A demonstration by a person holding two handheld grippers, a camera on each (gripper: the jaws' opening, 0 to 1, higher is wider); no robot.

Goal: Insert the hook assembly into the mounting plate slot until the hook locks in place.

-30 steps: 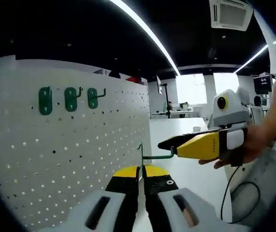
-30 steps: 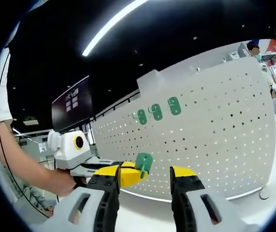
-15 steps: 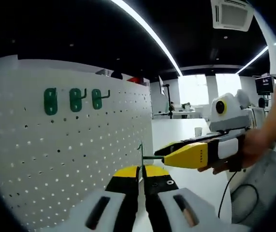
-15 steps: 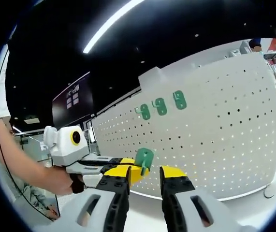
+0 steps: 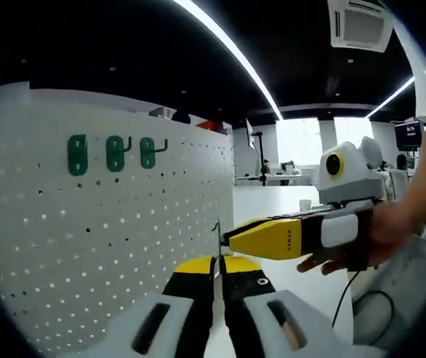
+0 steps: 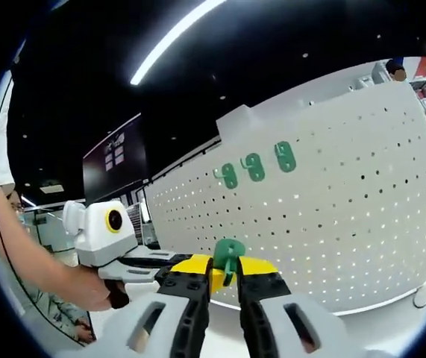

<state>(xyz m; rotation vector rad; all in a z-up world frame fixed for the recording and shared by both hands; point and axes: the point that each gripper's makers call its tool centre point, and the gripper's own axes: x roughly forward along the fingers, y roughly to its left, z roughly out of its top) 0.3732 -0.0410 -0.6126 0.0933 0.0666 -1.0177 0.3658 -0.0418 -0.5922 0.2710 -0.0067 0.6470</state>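
A green hook assembly [image 5: 217,237] shows edge-on in the left gripper view, held between both grippers in front of the white pegboard [image 5: 86,246]. My left gripper [image 5: 218,262] is shut on its lower edge. The right gripper [image 5: 230,237] comes in from the right, its yellow jaws closed on the hook's stem. In the right gripper view the green hook assembly [image 6: 229,253] sits between the jaws of my right gripper [image 6: 224,270], with the left gripper [image 6: 196,264] touching it from the left. Three green hooks [image 5: 114,153] hang in a row high on the pegboard [image 6: 347,224], the same hooks [image 6: 254,167] seen from the other side.
A person's hand [image 5: 380,239] holds the right gripper; an arm [image 6: 26,253] holds the left one. Behind lies a white table [image 5: 272,205] with a small cup [image 5: 304,203]. A cable [image 5: 354,306] hangs at the lower right.
My right gripper's jaws have narrowed from wide open to shut around the green hook. The right gripper has slid left toward the hook held by the left gripper, which stayed still.
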